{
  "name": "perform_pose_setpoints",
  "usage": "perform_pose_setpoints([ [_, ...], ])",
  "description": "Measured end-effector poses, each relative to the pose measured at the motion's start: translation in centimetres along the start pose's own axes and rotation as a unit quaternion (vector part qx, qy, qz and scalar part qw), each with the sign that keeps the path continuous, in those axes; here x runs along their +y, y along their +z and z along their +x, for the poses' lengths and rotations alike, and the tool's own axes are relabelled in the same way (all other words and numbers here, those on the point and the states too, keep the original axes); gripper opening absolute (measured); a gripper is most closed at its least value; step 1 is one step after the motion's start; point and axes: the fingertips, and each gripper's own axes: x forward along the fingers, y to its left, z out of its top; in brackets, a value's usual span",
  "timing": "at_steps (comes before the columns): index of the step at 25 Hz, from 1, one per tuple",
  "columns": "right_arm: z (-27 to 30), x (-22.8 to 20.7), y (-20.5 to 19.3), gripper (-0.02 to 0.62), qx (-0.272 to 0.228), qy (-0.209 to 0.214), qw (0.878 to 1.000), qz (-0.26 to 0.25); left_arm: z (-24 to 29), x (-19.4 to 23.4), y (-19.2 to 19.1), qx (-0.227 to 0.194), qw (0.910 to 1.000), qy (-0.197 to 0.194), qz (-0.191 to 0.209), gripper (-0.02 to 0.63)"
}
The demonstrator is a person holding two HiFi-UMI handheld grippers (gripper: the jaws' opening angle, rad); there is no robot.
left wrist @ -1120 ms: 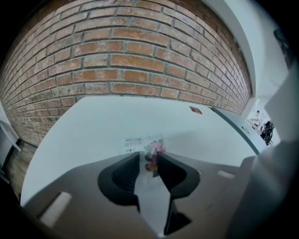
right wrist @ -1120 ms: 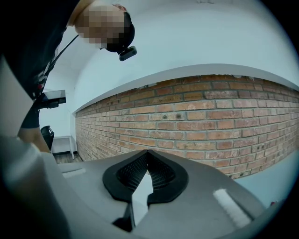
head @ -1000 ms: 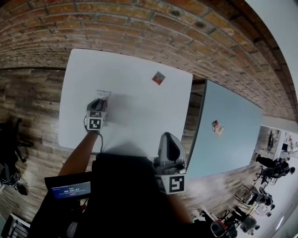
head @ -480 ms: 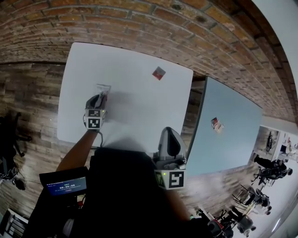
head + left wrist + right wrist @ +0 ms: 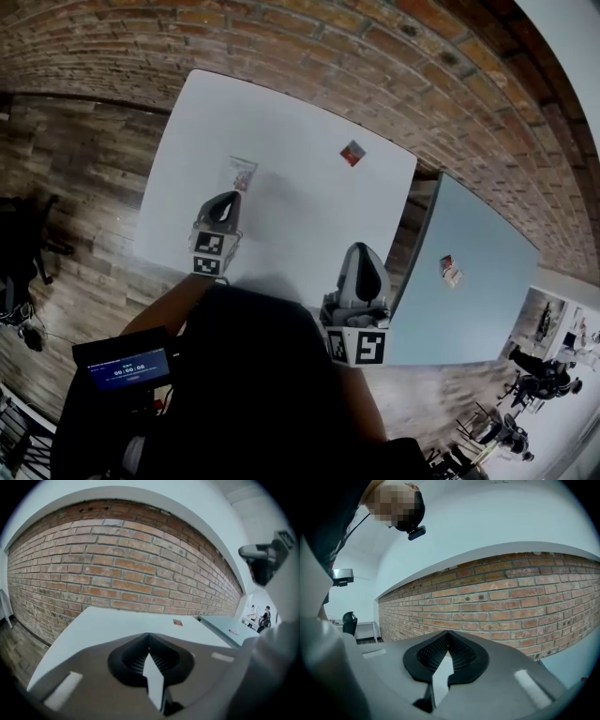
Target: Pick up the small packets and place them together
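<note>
The left hand-held gripper (image 5: 227,197) hangs over the left half of the white table (image 5: 291,112). Its jaws have just been closing and now meet at the tips. The left gripper view shows nothing between them.

A small clear packet (image 5: 242,173) with a dark reddish patch lies flat on the table just beyond that gripper's tip. It is apart from the tip, nearer the table's left edge than its right, and about midway between the near and far edges.

A second small packet (image 5: 352,152), red with a pale patch, lies toward the far right corner of the table, well apart from the clear one. A third packet (image 5: 450,270) lies on the neighbouring blue-grey table (image 5: 478,225), nearer the edge that faces the white table. Any print on the three packets is too small to read.

The right hand-held gripper (image 5: 364,249) is held near the near right corner of the white table. Its jaws are together and empty, pointing toward the brick wall (image 5: 281,42).

Each gripper's cube carries black-and-white square markers. A small blue screen (image 5: 127,367) at the person's left shows pale digits, too fine to read with certainty.
</note>
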Motion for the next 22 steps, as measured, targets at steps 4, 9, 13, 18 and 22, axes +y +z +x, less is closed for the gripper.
perform_pose_setpoints([
  [4, 1.7, -0.9, -1.0, 0.003, -0.024, 0.018, 0.999, 0.032, -2.9, -1.6, 3.2, -0.048, 0.9987, -0.009, -0.01, 0.0],
  [9, 5.0, -2.9, -5.1, 0.047, 0.005, 0.023, 1.0, 0.011, -5.9, -2.3, 4.5, -0.074, 0.997, 0.001, -0.02, 0.0],
  [13, 8.6, -5.8, -9.0, 0.068, 0.048, 0.018, 0.999, -0.005, -8.7, -3.3, 5.9, -0.098, 0.9951, 0.003, -0.017, 0.0],
  [18, 12.9, -10.9, -14.3, 0.06, 0.103, -0.006, 0.994, -0.029, -10.2, -3.6, 5.9, -0.108, 0.9935, 0.027, -0.023, 0.0],
  [22, 15.2, -13.9, -18.6, 0.06, 0.156, -0.013, 0.988, -0.021, -10.7, -3.1, 5.7, -0.107, 0.9923, 0.054, -0.032, 0.0],
])
